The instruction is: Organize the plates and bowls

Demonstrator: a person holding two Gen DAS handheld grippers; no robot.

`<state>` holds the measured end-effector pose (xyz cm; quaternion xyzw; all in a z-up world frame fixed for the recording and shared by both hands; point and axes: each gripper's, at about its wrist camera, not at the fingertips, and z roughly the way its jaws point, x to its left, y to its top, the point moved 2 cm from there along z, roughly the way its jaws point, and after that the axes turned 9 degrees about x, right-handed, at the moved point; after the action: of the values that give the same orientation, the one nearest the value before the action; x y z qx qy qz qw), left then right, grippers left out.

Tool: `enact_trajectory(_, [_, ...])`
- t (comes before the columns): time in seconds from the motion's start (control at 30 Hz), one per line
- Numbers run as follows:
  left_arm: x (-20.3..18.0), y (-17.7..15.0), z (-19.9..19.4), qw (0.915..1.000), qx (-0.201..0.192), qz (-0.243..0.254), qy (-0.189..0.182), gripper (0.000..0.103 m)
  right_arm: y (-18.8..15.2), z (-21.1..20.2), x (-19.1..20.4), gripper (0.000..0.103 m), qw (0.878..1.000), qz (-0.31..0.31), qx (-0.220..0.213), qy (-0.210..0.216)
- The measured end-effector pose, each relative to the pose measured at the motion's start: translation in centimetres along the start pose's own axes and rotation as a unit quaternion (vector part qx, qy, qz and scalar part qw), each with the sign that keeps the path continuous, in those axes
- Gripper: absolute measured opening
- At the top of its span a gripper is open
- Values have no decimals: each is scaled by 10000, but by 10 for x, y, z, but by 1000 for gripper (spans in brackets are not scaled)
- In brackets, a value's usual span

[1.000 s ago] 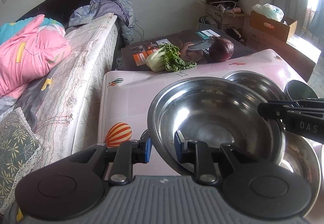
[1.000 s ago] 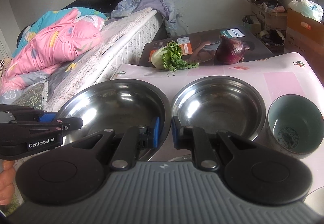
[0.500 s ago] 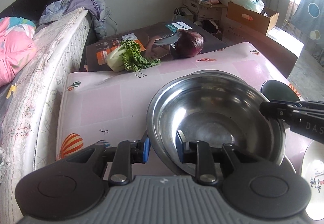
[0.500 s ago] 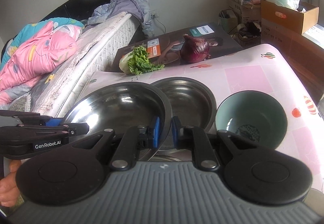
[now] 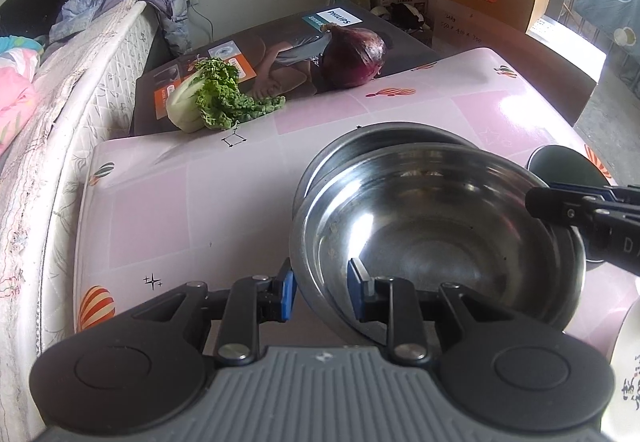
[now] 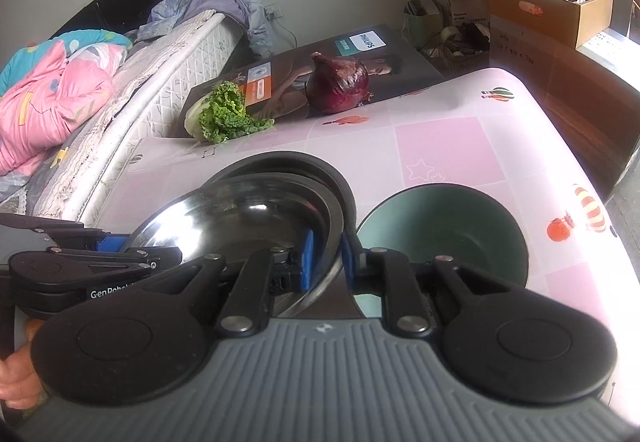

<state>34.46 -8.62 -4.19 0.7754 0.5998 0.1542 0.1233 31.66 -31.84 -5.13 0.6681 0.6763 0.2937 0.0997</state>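
Left gripper (image 5: 320,292): blue-padded jaws clamped on the near rim of a large shiny stainless-steel bowl (image 5: 436,238), one pad inside, one outside.
Right gripper (image 6: 325,256): jaws clamped on the opposite rim of that bowl (image 6: 256,218).
Steel bowl: held over a second stainless-steel bowl (image 5: 380,140) on the pink balloon-print tablecloth (image 5: 192,194); whether the two touch cannot be told.
Teal-green ceramic bowl (image 6: 444,230): on the cloth, just beside the steel bowls.
White printed plate (image 5: 628,374): at the cloth's right edge, partly seen.
Leafy green cabbage (image 5: 212,98) and red onion (image 5: 352,56): at the far edge.
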Motion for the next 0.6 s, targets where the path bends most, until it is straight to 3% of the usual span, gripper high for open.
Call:
enact_trajectory(0.17, [-1,4,5,10000,35,0,61,27,4,8,2,17,10000,-55,28,-72])
enact_trajectory(0.23, [-3,5,6,9999,41,23,92,33,5,11,3,19,9999,-55,44,-99])
enact_trajectory(0.43, [-4,7,7,9999,33,45,112,36,5,16,7,23,9997,-139,25,-218])
enact_trajectory(0.6, [-4,6,3,9999,-53,32,95,52,6,15,9,32,9996,-151,-13,-238])
